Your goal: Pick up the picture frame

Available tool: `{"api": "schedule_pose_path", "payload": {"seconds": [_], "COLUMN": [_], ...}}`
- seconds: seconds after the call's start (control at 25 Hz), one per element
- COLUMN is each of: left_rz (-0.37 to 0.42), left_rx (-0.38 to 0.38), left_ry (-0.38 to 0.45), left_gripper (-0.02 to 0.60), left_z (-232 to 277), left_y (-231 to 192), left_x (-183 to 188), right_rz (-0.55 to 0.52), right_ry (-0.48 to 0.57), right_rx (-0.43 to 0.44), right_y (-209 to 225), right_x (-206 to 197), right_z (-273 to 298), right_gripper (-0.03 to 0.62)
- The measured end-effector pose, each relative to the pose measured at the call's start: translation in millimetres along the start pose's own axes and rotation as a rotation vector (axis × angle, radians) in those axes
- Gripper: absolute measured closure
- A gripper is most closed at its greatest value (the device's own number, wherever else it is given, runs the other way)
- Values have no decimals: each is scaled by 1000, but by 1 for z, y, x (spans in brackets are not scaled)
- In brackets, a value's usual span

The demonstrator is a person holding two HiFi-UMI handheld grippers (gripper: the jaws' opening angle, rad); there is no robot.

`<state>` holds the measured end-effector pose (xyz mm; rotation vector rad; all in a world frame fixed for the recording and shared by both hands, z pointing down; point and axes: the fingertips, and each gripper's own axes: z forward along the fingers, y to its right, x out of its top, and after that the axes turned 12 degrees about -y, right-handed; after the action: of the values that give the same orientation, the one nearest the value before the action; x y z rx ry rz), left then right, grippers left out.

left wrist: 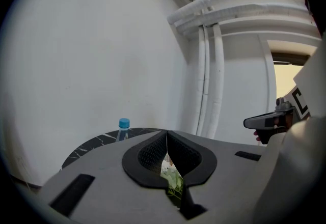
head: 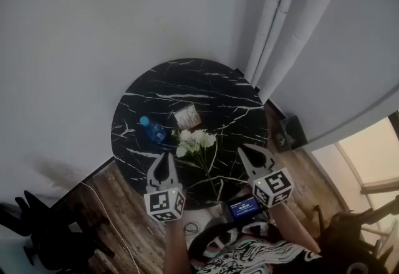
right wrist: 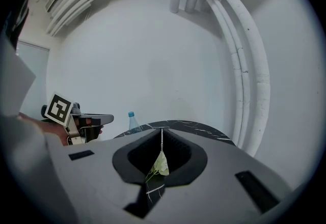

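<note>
The picture frame [head: 187, 116], small with a pale picture, stands near the middle of the round black marble table [head: 218, 83]. In front of it lie white flowers [head: 196, 140]; a blue-capped bottle [head: 153, 130] stands to its left. My left gripper [head: 167, 156] hovers over the table's near edge, shut and empty, short of the flowers. My right gripper [head: 245, 151] is level with it on the right, also shut and empty. In the left gripper view the shut jaws hide the frame; only the bottle [left wrist: 123, 129] and flowers [left wrist: 171, 175] show. The right gripper view shows the bottle [right wrist: 133, 122] and flowers [right wrist: 160, 164].
White wrapped pipes [head: 283, 23] run up the corner behind the table. A dark box [head: 290, 131] sits on the wooden floor at the right. A small lit screen [head: 243, 207] hangs near my body. A dark object [head: 34, 223] stands at the lower left.
</note>
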<state>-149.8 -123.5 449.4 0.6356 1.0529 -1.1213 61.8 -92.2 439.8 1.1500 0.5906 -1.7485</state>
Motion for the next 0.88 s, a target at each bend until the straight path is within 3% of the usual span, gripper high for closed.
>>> {"api": "schedule_pose_path", "payload": {"seconds": [0.6,0.88], "left_rz": [3,30], "left_rx": [-45,-67], "left_ry": [-145,-231], "left_gripper": [566,566], "left_z": [74,109], "left_y": [-18,-20], "left_x": [-22,-37], "right_rz": [-55,-76], "right_ry": [-83,-175], "right_rx": [80,131], "right_y": [18,25], "right_x": [4,-11], "right_z": [84,128], "right_gripper": [574,574]}}
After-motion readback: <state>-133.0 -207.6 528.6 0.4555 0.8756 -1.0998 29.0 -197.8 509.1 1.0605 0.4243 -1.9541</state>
